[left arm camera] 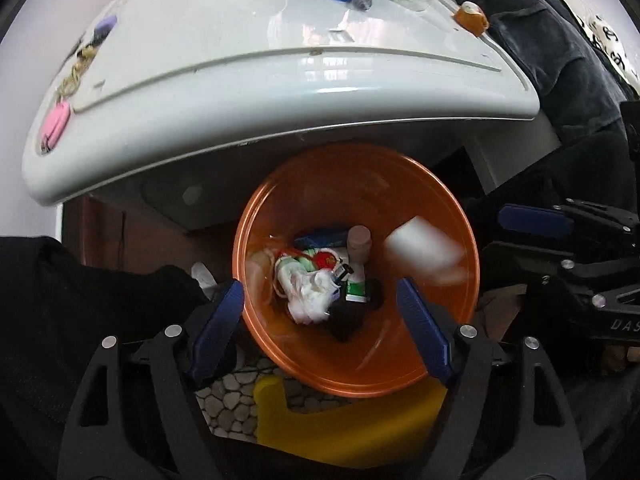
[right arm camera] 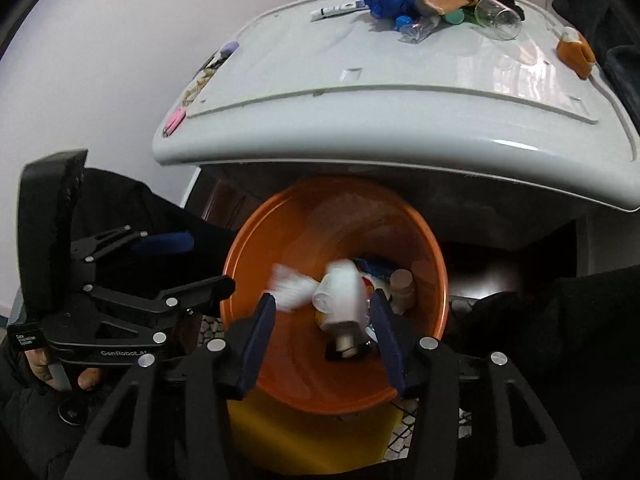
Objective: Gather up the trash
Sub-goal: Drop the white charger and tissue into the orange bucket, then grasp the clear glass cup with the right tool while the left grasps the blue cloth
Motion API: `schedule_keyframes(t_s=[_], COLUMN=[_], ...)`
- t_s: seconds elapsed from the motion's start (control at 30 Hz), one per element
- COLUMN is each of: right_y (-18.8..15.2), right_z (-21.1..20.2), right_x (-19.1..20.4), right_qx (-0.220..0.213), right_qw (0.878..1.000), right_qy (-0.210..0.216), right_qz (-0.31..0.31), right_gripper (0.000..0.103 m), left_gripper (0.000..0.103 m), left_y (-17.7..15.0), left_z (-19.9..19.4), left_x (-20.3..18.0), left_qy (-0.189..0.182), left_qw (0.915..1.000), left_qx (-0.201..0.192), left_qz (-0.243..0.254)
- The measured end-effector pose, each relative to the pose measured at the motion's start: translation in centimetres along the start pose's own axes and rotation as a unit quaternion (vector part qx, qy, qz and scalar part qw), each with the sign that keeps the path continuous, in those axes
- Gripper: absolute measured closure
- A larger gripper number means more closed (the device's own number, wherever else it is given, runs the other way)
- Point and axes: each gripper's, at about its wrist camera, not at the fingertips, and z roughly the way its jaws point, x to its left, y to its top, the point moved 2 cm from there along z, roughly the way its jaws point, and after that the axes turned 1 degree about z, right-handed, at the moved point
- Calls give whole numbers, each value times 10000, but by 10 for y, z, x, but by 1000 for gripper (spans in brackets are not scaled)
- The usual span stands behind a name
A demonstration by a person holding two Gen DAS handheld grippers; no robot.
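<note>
Both grippers over the orange bin (left arm camera: 460,312), jaws spread wide and gripping nothing: left gripper (left arm camera: 320,328), right gripper (right arm camera: 322,344). Drop step in hand, by the look of it: blurred white scrap (left arm camera: 424,254) inside the rim, apparently mid-fall, well clear of the left jaws; white bottle (right arm camera: 340,300) between the right jaws yet untouched, seemingly lower in the bin amid tissue (left arm camera: 310,292). Next, probably back up to the white worktop (right arm camera: 400,120) for the clear plastic cup (right arm camera: 498,18) or crumpled bottle (right arm camera: 418,28).
</note>
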Motion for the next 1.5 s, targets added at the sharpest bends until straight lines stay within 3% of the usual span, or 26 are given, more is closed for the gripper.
schedule_keyframes(t_s=[0.13, 0.23, 0.4, 0.47, 0.6, 0.77, 0.8, 0.87, 1.0, 1.07, 1.13, 1.27, 1.37, 1.5], right_y=[7, 31, 108, 153, 228, 278, 284, 290, 277, 259, 246, 208, 197, 196], right_z=[-15, -32, -64, -67, -39, 23, 35, 48, 33, 5, -24, -77, -87, -89], right_x=[-6, -18, -58, -82, -120, -147, -152, -160, -161, -153, -140, -123, -133, -142], right_qx=[-246, -530, -1294, -1446, -1180, -597, -534, -438, -598, -823, -1176, -2051, -2202, -2175], right_qw=[9994, 9983, 9900, 9852, 9834, 9823, 9805, 9809, 9863, 9895, 9877, 9749, 9713, 9718], right_qy=[173, 70, -419, -886, -1375, -1727, -1833, -1845, -1536, -1113, -907, -743, -681, -597], right_qz=[190, 231, 385, 266, -83, -406, -464, -433, 79, 422, 481, 451, 597, 687], right_gripper=[53, 53, 47, 46, 34, 34, 39, 56, 56, 56, 56, 56, 55, 55], left_gripper=[26, 26, 26, 26, 26, 26, 26, 26, 26, 26, 20, 19, 19, 19], left_y=[2, 11, 36, 47, 60, 63, 63, 65, 86, 109, 144, 225, 282, 335], left_z=[-3, -14, -26, -24, -19, -10, -9, -10, -16, -20, -21, -13, 5, 32], left_x=[7, 10, 10, 7, 7, 5, 5, 4, 6, 6, 4, -2, -7, -10], left_qy=[-44, -56, 191, 262, 172, 58, 69, 21, -255, -224, -293, -394, -269, -283], left_qw=[9999, 9995, 9972, 9955, 9938, 9948, 9948, 9950, 9953, 9942, 9919, 9839, 9806, 9769], left_qx=[-26, -252, -722, -895, -1080, -992, -987, -970, -928, -1048, -1230, -1701, -1830, -1834], left_qz=[-165, -162, 71, 162, 189, 240, 244, 249, 57, -11, -99, -384, -644, -1061])
